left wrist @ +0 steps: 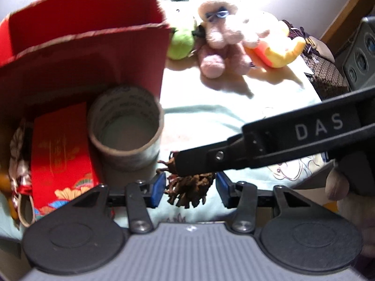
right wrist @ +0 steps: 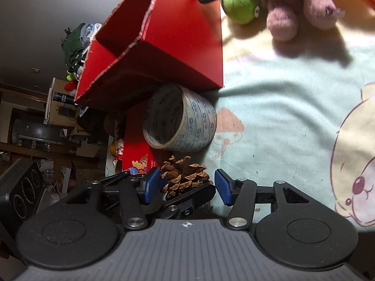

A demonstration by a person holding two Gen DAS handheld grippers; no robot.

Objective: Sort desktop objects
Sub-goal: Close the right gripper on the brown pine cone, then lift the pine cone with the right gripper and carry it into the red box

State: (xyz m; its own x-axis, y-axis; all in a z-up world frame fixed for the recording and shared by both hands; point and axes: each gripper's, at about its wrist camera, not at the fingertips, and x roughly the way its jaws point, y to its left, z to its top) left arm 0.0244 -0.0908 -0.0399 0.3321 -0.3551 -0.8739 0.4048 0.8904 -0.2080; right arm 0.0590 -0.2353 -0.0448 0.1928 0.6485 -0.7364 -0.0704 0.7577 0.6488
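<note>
Both grippers stand wide around one pine cone [left wrist: 187, 188]: it lies between the left gripper [left wrist: 190, 188] pads, untouched, and likewise within the right gripper [right wrist: 186, 186]. At eleven o'clock stands a tape roll [left wrist: 125, 126], the red box [left wrist: 86, 53] beyond.

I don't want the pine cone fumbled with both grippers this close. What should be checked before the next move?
1. Left gripper open around the pine cone: ok, the blue pads stand on either side.
2. Right gripper open: ok, the cone sits between its pads.
3. Grippers clear of each other: not ok, the right one's finger crosses over the cone.
4. Either pad touching the cone: cannot tell.
5. Tape roll clear of the lift path: cannot tell, it lies just beyond the cone.
6. Red box open on top: ok.
</note>
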